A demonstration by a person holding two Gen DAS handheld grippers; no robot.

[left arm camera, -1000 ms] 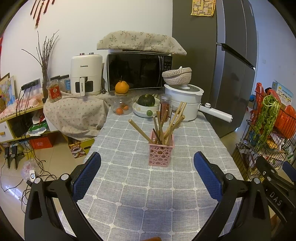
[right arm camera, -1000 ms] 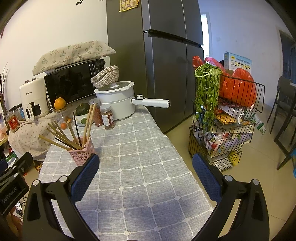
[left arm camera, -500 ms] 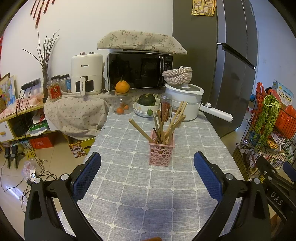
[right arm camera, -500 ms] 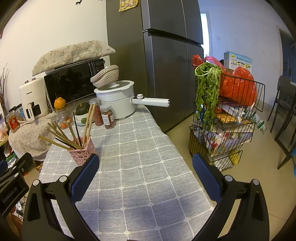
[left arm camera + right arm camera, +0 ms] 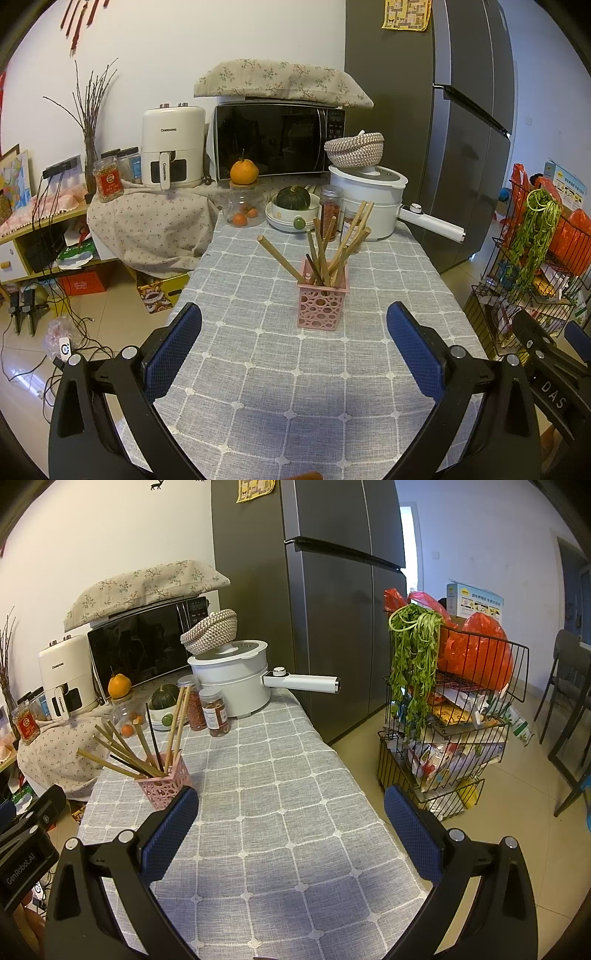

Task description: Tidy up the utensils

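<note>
A pink perforated holder (image 5: pixel 323 305) stands on the grey checked tablecloth (image 5: pixel 295 369), with several wooden chopsticks (image 5: pixel 332 251) leaning out of it. My left gripper (image 5: pixel 294 334) is open and empty, hovering just in front of the holder. In the right wrist view the holder (image 5: pixel 165 785) and chopsticks (image 5: pixel 140 749) sit to the left, just beyond my left fingertip. My right gripper (image 5: pixel 291 814) is open and empty above the tablecloth (image 5: pixel 295 830). The right gripper's body (image 5: pixel 546 365) shows at the left wrist view's right edge.
At the table's far end stand a white pot with a long handle (image 5: pixel 369 206), two spice jars (image 5: pixel 207 712), a bowl with a green squash (image 5: pixel 293 210) and a glass jar (image 5: pixel 242 210). A wire rack with groceries (image 5: pixel 450 716) stands right of the table. A fridge (image 5: pixel 332 609) is behind.
</note>
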